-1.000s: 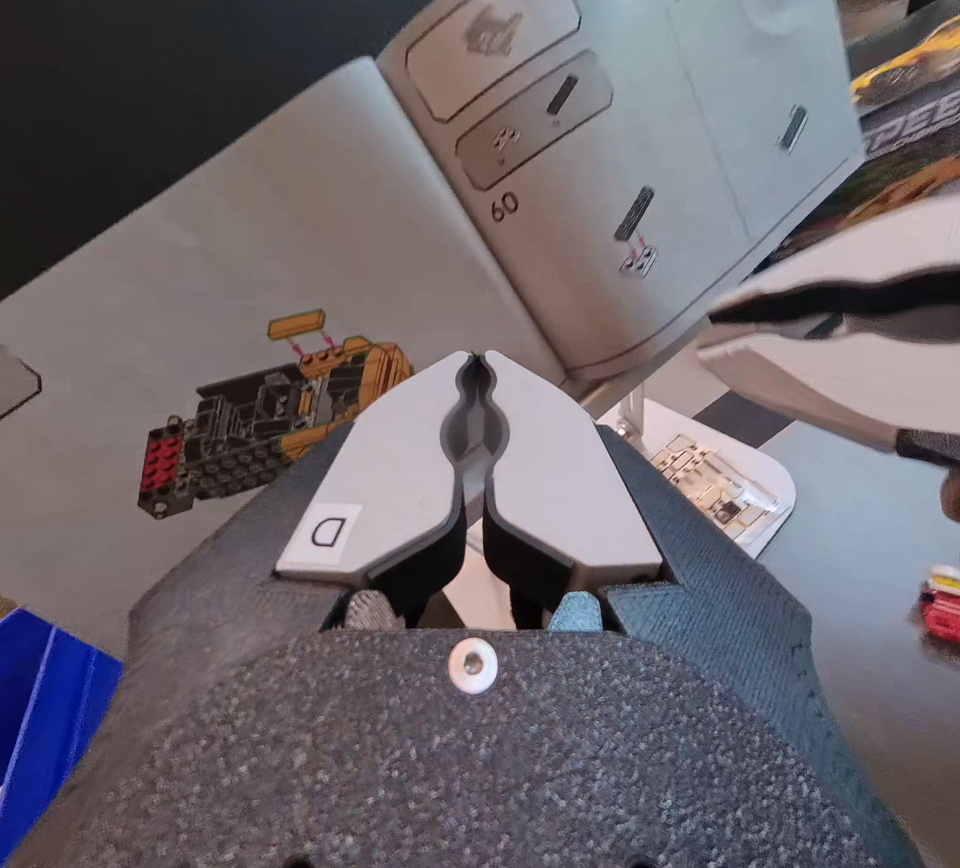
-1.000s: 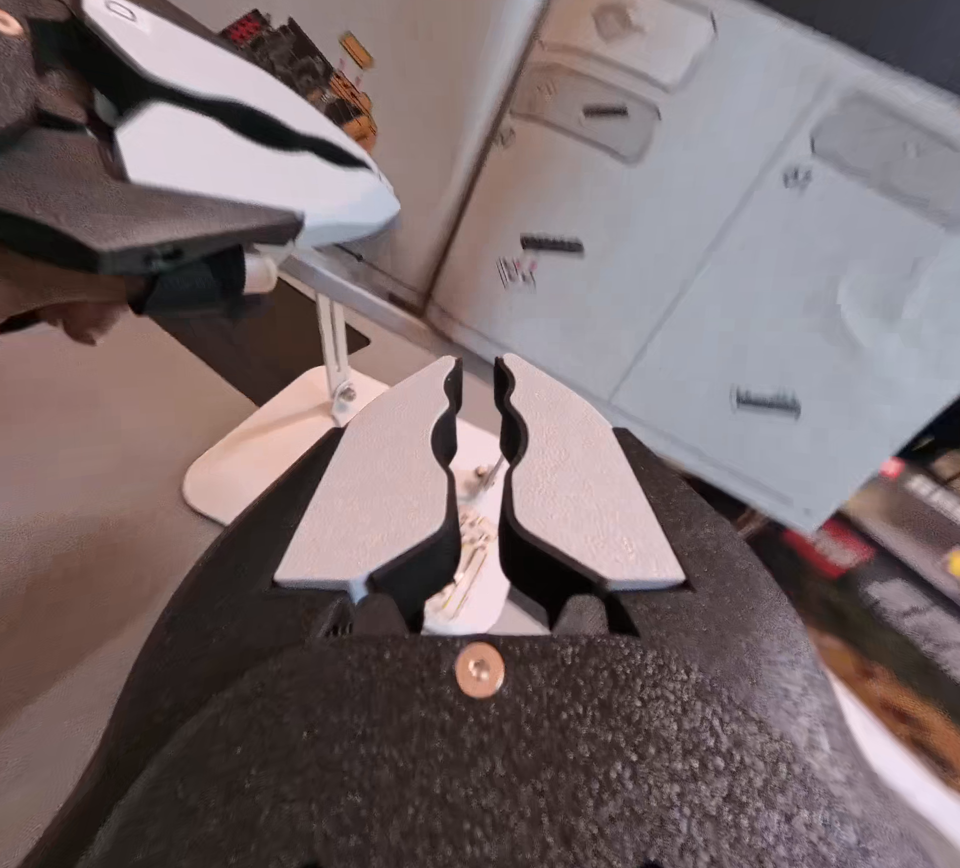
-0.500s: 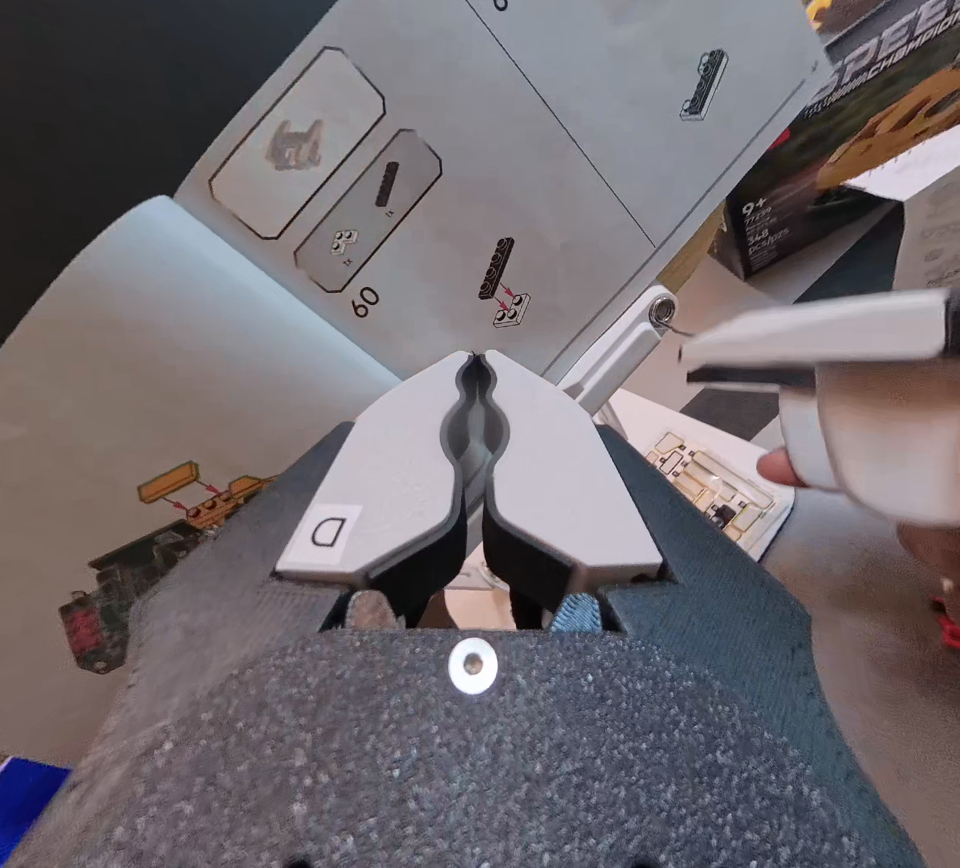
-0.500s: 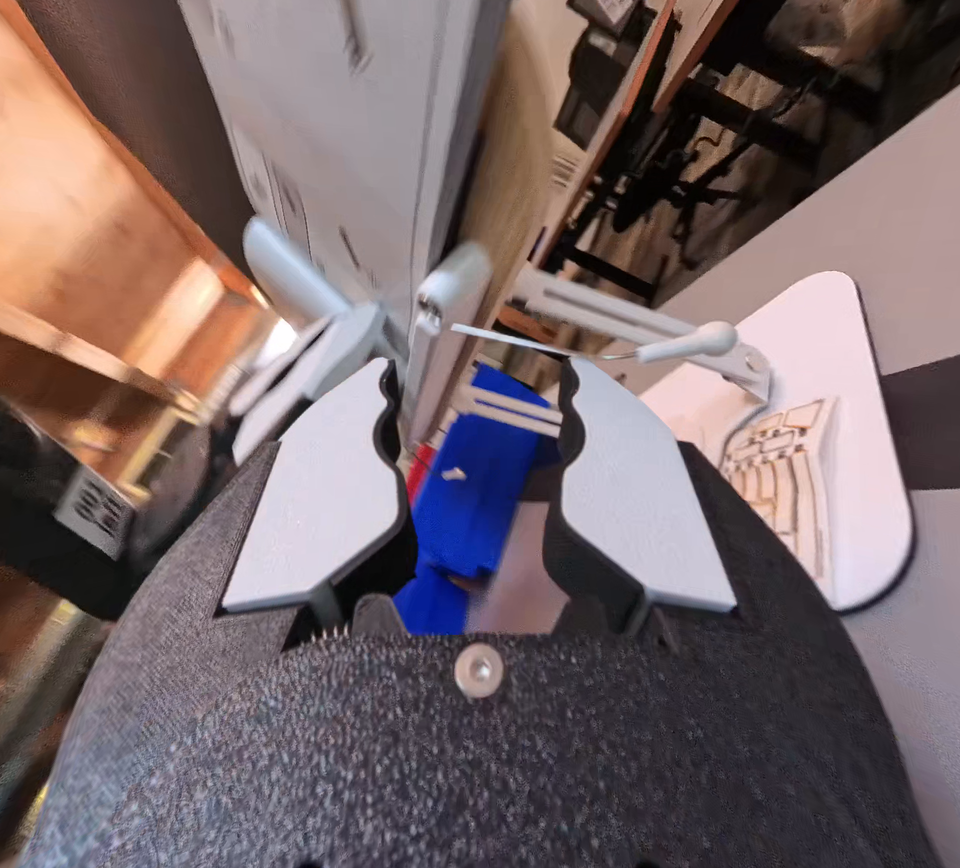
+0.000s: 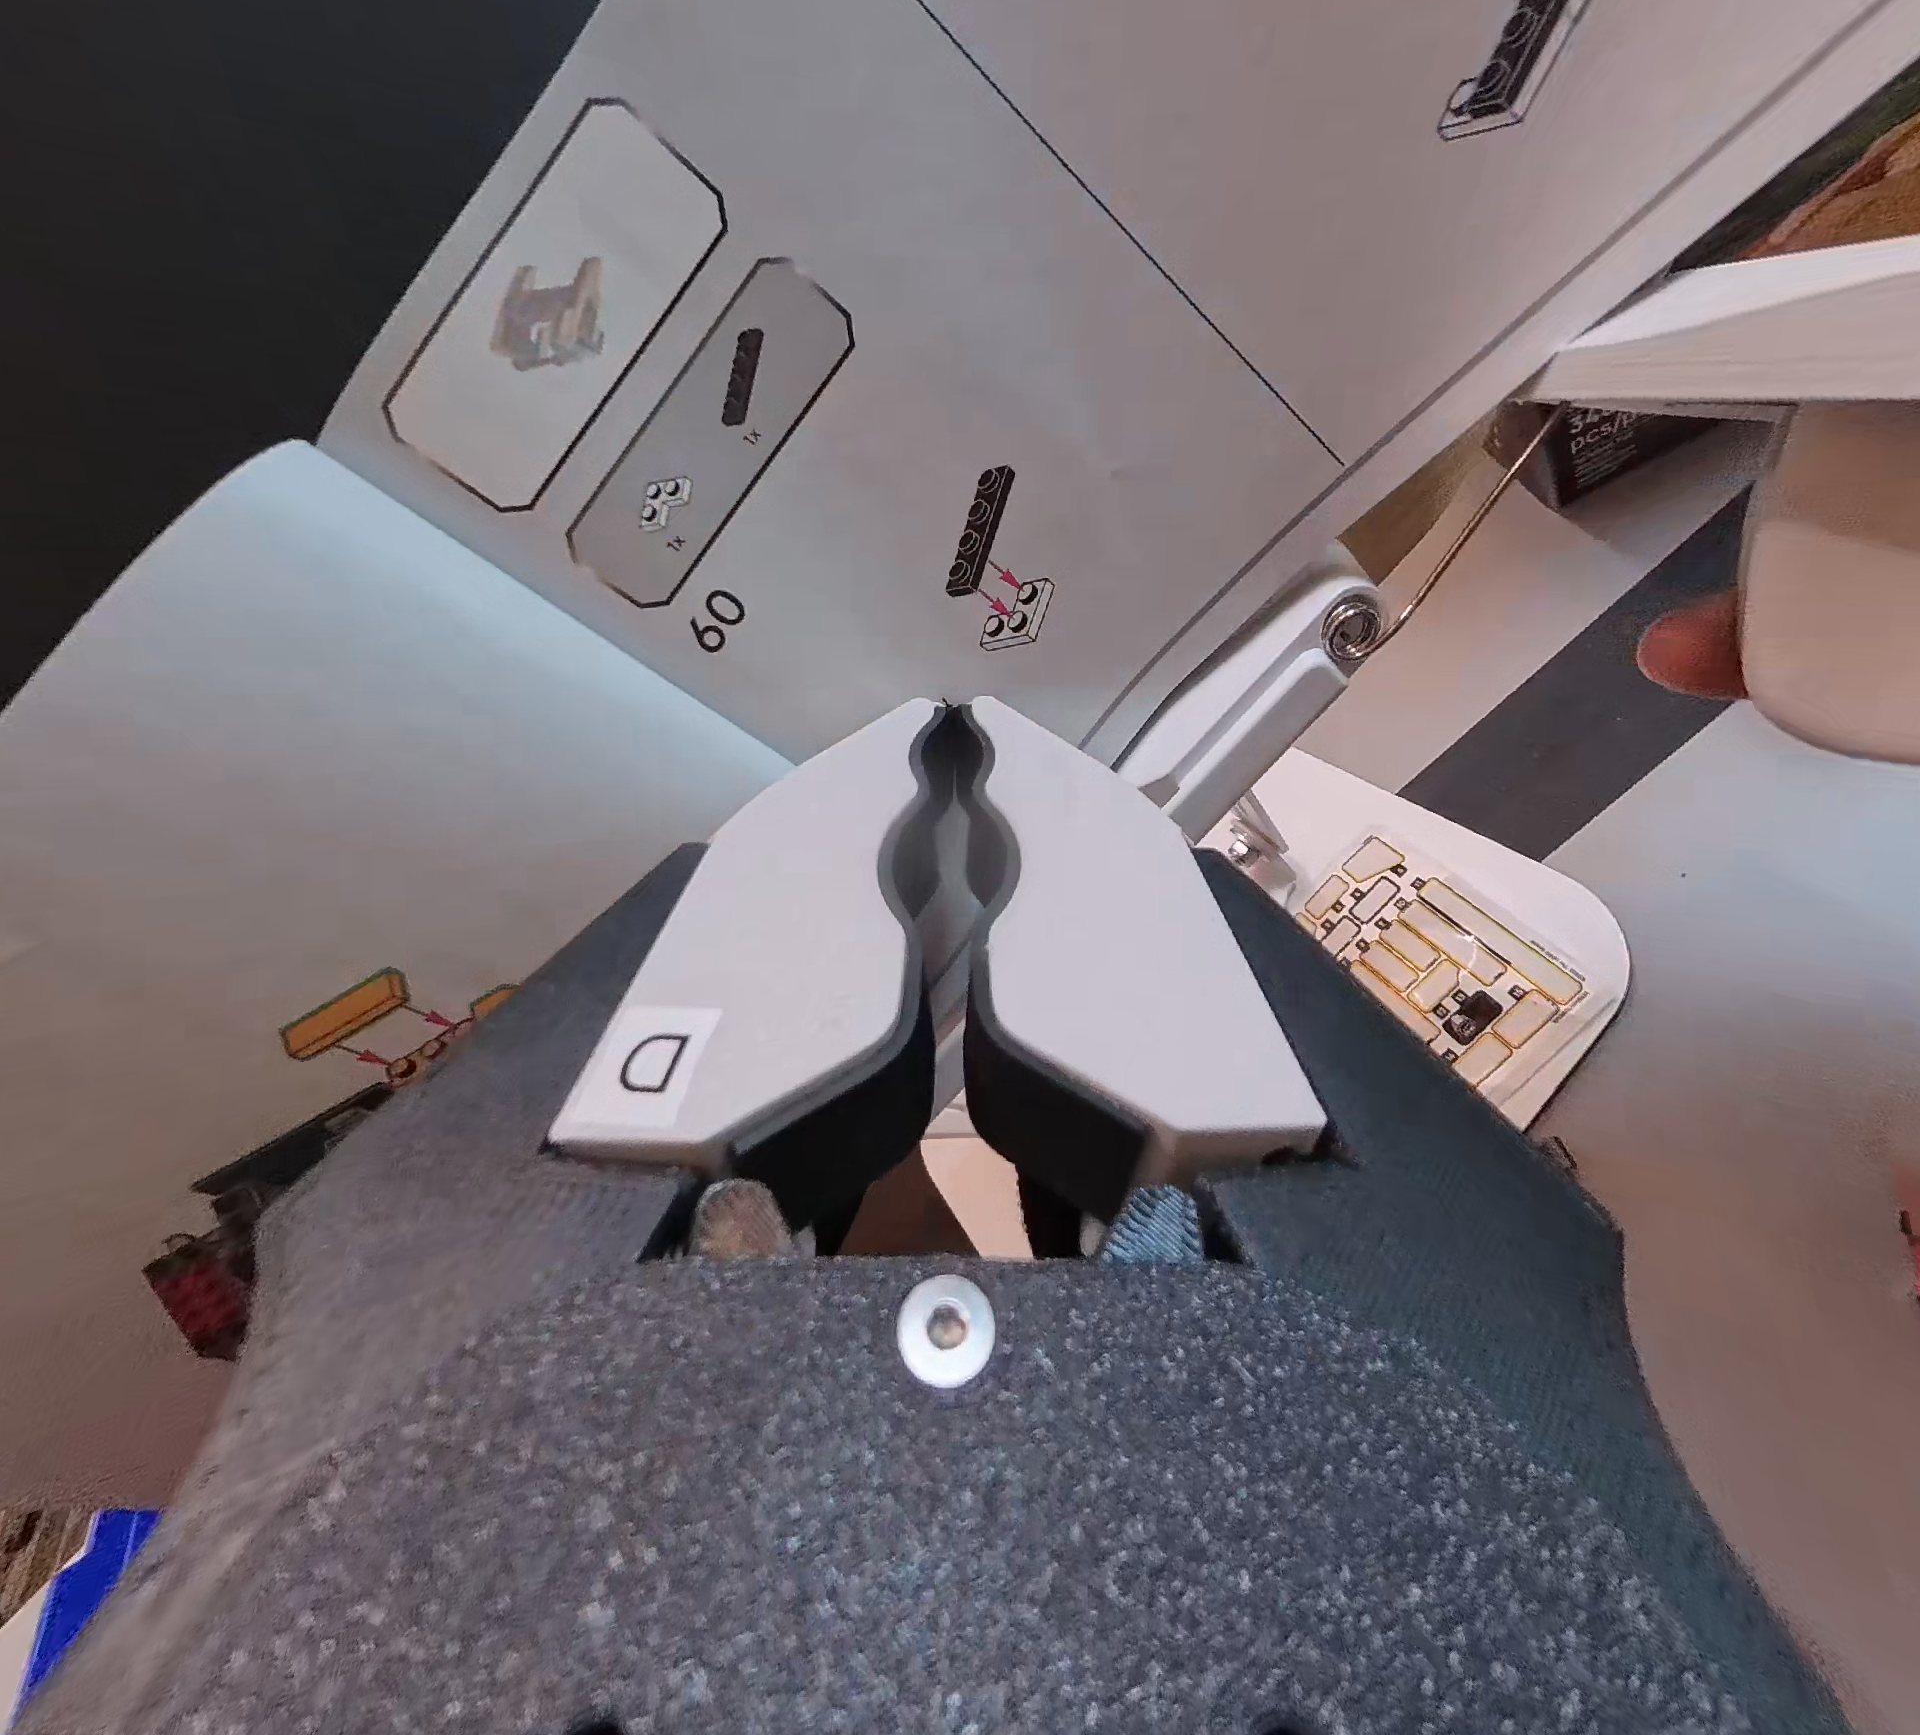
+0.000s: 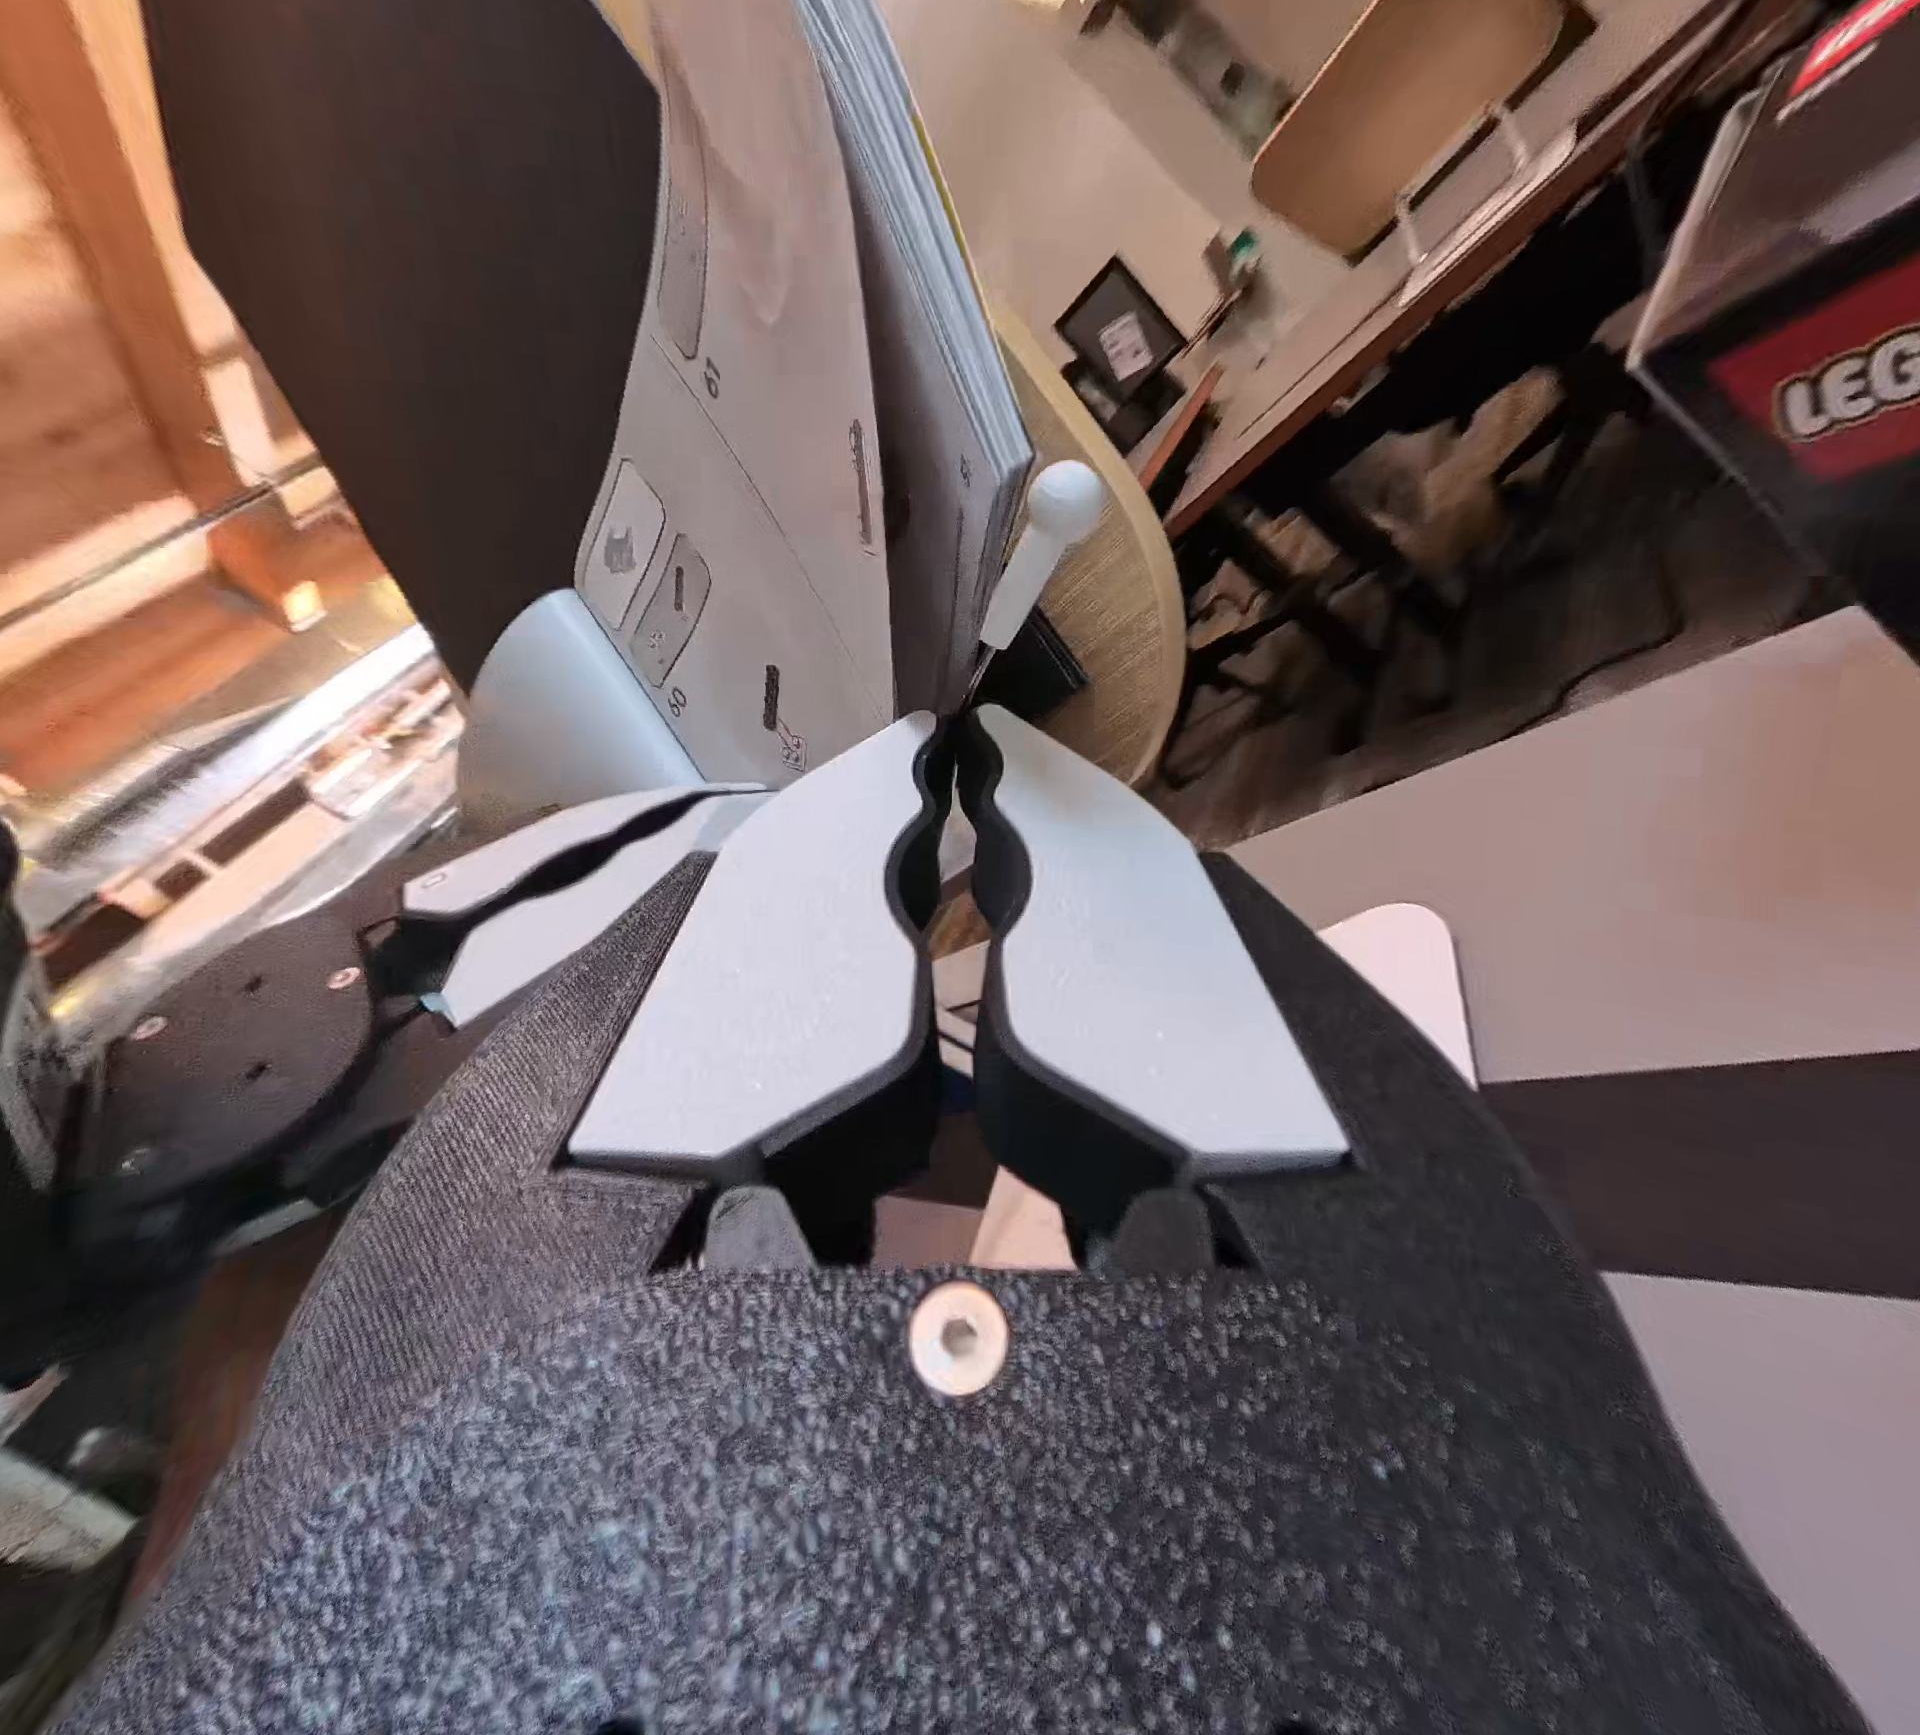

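An open brick-building instruction booklet (image 5: 1039, 231) stands on a white book stand (image 5: 1278, 688). My left gripper (image 5: 951, 709) is shut with nothing between its pads, and its tips are at the lower edge of the right-hand page. My right gripper (image 6: 956, 719) is at the booklet's right edge (image 6: 935, 335). It is shut on the thin wire (image 6: 977, 672) of the stand's white-tipped page holder (image 6: 1049, 532). In the left wrist view one right finger (image 5: 1766, 324) covers the top of that wire (image 5: 1455, 532). The left gripper also shows in the right wrist view (image 6: 582, 854).
The stand's white base (image 5: 1558, 864) carries a sticker sheet (image 5: 1434, 968). A dark toy-brick box (image 6: 1818, 314) stands to the right of the stand. A blue bin (image 5: 94, 1571) is at the lower left. A person's fingertip (image 5: 1694, 657) shows by the right gripper. The grippers' ends are close to 10 cm from one another.
My right gripper swung round to the booklet's right edge, opened wide, then shut on the page holder's wire. My left gripper stayed shut and moved from the left page to the right page's lower edge.
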`<state>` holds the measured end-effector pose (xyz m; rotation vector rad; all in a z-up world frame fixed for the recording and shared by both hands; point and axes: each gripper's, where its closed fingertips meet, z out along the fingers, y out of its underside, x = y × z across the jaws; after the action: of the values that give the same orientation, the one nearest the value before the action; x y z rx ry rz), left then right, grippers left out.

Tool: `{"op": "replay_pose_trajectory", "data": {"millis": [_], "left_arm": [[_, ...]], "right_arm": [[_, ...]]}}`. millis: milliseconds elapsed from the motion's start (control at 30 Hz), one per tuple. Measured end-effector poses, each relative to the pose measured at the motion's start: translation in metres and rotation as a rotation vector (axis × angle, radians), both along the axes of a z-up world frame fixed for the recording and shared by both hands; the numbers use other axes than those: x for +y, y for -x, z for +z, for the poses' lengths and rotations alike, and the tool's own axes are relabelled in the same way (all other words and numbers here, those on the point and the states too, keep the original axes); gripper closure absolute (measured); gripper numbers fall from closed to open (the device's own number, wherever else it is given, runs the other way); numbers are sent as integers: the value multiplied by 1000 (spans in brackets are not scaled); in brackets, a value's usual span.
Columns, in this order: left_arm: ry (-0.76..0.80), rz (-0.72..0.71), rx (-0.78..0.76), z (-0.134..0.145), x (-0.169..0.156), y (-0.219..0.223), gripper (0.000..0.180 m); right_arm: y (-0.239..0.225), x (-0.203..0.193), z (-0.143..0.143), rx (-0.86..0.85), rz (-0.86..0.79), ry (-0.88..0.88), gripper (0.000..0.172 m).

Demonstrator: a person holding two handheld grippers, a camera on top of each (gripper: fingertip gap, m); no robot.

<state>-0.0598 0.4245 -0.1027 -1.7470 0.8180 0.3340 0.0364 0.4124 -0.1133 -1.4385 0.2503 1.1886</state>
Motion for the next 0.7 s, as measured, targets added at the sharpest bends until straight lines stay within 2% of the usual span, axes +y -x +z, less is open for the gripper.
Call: {"op": "replay_pose_trajectory", "data": {"millis": [67,200,300,333,433,533,567,667,700], "left_arm": [[3,10,4,0,1,-1,180],[16,14,-40,0,2,-1,180],[12,36,-26,0,2,-1,180],[10,39,-15,0,2,-1,180],[13,32,-6,0,1,0,180],[16,22,-20,0,1,1,180],[16,15,-30,0,0,0,180],[-27,-34,-70,5,-5,-2,180],[-47,-46,-103,8,-10,-1,180]], "right_arm": [[-1,0,-2,14,-21,7,171],[-2,0,-15,160,15,55,170],[-2,-5,-17,263,16,7,171],[-2,-7,-15,216,-12,-28,170],[0,-11,-3,-97,-116,-158,170],[12,-6,16,-535,-158,-286,170],[15,1,18,-641,-140,-280,169],[18,12,14,-687,71,-137,167],[13,12,15,-732,67,-140,163]]}}
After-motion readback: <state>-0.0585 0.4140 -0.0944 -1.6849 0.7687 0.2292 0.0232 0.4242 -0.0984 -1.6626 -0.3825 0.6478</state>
